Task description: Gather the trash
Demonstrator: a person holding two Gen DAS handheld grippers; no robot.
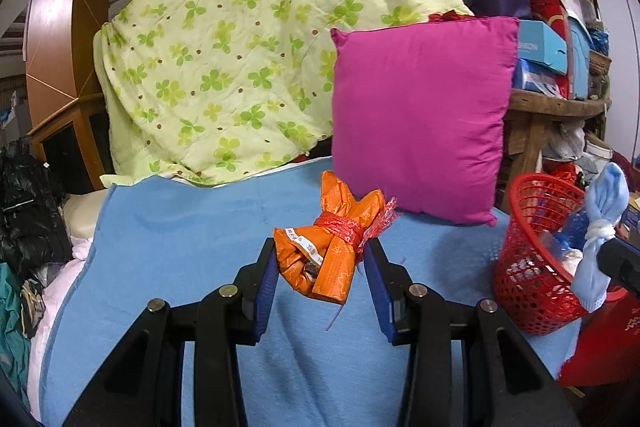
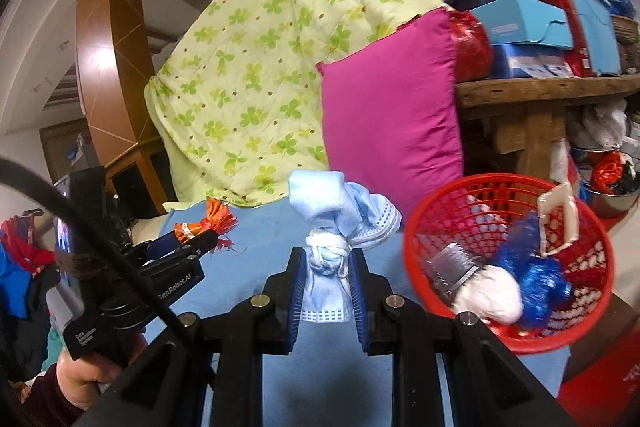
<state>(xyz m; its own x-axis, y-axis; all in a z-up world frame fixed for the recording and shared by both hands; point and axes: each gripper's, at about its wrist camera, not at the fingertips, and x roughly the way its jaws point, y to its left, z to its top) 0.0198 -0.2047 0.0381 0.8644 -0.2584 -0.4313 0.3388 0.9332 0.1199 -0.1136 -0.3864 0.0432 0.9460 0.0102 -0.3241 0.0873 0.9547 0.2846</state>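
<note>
Both tongs are loaded. At lower centre of the left wrist view, the left gripper (image 1: 320,259) has its blue pads clamped on a crumpled orange wrapper bundle tied with red string (image 1: 326,247), held clear above the light blue blanket (image 1: 192,227). At lower centre of the right wrist view, the right gripper (image 2: 326,279) is pinched tight on a pale blue cloth bundle knotted with white cord (image 2: 330,227), gripped just below the knot.

A red perforated plastic basket (image 2: 440,291) sits at the lower right of that frame, beside the blanket's edge and in front of a magenta square cushion (image 2: 384,115). It already holds a white lump, some blue crinkled plastic, a silvery piece and a white frame-like scrap. A green clover-print quilt (image 1: 224,47) fills the upper middle of the left wrist view.

The step in hand looks like carrying: both pieces are picked up and neither is over the basket yet. The pale blue bundle is nearer, just left of the rim; the orange bundle is further left. Next, each gripper probably has to travel toward the right of the frame until its bundle hangs above the basket's mouth, then spread its jaws. Taking the two in turn would keep the grippers from crowding at the rim.
</note>
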